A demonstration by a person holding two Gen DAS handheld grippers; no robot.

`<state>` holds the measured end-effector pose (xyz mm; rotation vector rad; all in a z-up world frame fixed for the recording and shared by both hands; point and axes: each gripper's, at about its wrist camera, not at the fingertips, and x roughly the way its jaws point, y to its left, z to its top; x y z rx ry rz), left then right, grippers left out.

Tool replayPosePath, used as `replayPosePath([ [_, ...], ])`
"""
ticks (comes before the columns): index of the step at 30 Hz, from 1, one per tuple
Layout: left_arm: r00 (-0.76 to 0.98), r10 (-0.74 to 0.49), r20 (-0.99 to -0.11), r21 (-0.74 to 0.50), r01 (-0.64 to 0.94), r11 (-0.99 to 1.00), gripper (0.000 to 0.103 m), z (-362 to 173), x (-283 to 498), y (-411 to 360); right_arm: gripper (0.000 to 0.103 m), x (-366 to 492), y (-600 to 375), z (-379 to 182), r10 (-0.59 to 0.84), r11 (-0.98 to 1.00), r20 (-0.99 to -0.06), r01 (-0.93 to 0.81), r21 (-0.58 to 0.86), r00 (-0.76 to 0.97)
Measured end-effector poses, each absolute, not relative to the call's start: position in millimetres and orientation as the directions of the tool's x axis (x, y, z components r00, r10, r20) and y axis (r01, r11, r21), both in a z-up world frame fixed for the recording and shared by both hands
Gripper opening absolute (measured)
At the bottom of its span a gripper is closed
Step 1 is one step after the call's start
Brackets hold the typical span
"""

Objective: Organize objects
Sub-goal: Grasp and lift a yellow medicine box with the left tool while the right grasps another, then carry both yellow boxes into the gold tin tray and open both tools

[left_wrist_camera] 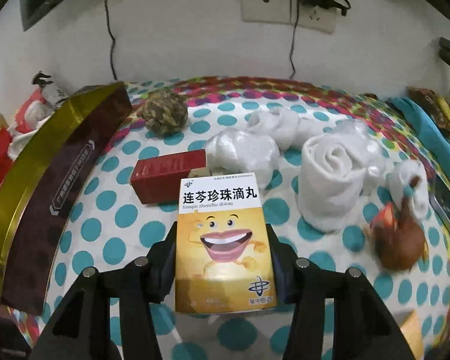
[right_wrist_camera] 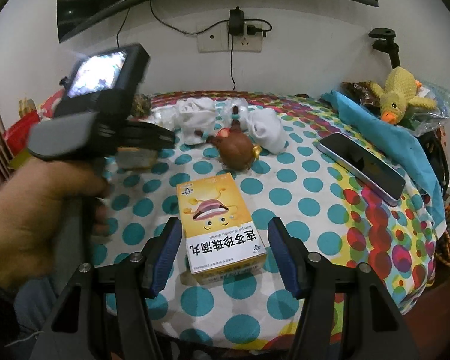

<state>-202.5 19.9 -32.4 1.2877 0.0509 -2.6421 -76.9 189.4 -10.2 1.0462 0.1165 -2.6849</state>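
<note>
My left gripper (left_wrist_camera: 222,234) is shut on a yellow medicine box with a cartoon face (left_wrist_camera: 223,240) and holds it above the polka-dot table. A second, like medicine box (right_wrist_camera: 222,228) lies flat on the table between the open fingers of my right gripper (right_wrist_camera: 225,246), which do not touch it. The left gripper with the hand on it shows in the right wrist view (right_wrist_camera: 105,126), blurred. A red box (left_wrist_camera: 165,177), a woven ball (left_wrist_camera: 165,117), rolled white cloths (left_wrist_camera: 330,174) and a brown hen toy (left_wrist_camera: 399,240) lie beyond.
A long gold-and-brown box (left_wrist_camera: 54,180) stands along the left. A phone (right_wrist_camera: 363,165), a blue cloth (right_wrist_camera: 384,132) and a yellow knitted duck (right_wrist_camera: 402,96) lie at the right. The wall with sockets (right_wrist_camera: 234,39) and a screen is behind.
</note>
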Motion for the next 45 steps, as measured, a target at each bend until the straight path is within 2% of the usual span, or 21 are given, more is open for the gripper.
replayPosePath([
  [6,-0.701,-0.149,-0.697,0.055,0.155,-0.986,0.052,4.8,-161.4,-10.0,0.057,-89.0,181.1,-17.7,-0.189,-0.963,-0.688,0.268,-0.008,-0.701],
  [8,-0.721,-0.145,-0.678,0.054,0.148,-0.988,0.052,13.9,-149.9,-21.4,0.061,-92.7,186.7,-22.5,-0.224,-0.962,-0.706,0.267,0.051,-0.671],
  [9,-0.720,-0.134,-0.680,0.043,0.143,-0.989,0.052,14.4,-146.2,-26.7,0.078,-94.2,187.8,-24.1,-0.214,-0.964,-0.712,0.261,0.046,-0.668],
  [10,-0.722,-0.125,-0.681,0.036,0.137,-0.990,0.052,14.1,-141.8,-30.6,0.103,-96.6,188.2,-25.9,-0.188,-0.969,-0.717,0.244,0.026,-0.671],
  [11,-0.727,-0.126,-0.675,0.041,0.134,-0.990,0.052,15.9,-137.5,-28.5,0.103,-97.8,189.5,-26.7,-0.189,-0.970,-0.712,0.240,0.029,-0.676],
  [12,-0.732,-0.123,-0.670,0.045,0.125,-0.991,0.052,15.4,-134.9,-28.8,0.102,-98.8,190.3,-27.6,-0.216,-0.965,-0.708,0.259,0.048,-0.672],
  [13,-0.733,-0.120,-0.669,0.049,0.118,-0.992,0.052,15.5,-132.3,-27.8,0.095,-103.1,191.3,-29.7,-0.243,-0.958,-0.709,0.280,0.067,-0.662],
  [14,-0.735,-0.114,-0.668,0.049,0.110,-0.993,0.052,15.5,-128.6,-27.9,0.078,-105.3,190.7,-31.6,-0.232,-0.960,-0.717,0.274,0.059,-0.658],
  [15,-0.741,-0.112,-0.662,0.049,0.106,-0.993,0.052,16.9,-123.3,-28.8,0.049,-104.9,189.4,-30.1,-0.196,-0.965,-0.713,0.263,0.016,-0.673],
  [20,-0.771,-0.106,-0.628,0.014,0.126,-0.992,0.052,37.4,-107.7,-49.6,0.047,-99.7,171.0,-16.3,-0.210,-0.946,-0.684,0.321,-0.037,-0.699],
  [25,-0.786,-0.177,-0.592,0.011,0.211,-0.977,0.052,58.2,-102.2,-101.9,0.047,-90.7,138.1,8.5,-0.279,-0.919,-0.646,0.392,-0.033,-0.710],
  [33,-0.711,-0.272,-0.648,-0.014,0.369,-0.929,0.052,44.4,-106.6,-198.6,0.048,-76.0,115.0,9.9,-0.352,-0.897,-0.645,0.441,0.025,-0.678],
  [45,-0.673,-0.282,-0.684,0.005,0.381,-0.924,0.052,18.2,-113.3,-210.6,0.048,-71.0,110.0,11.4,-0.361,-0.894,-0.645,0.447,0.034,-0.674],
])
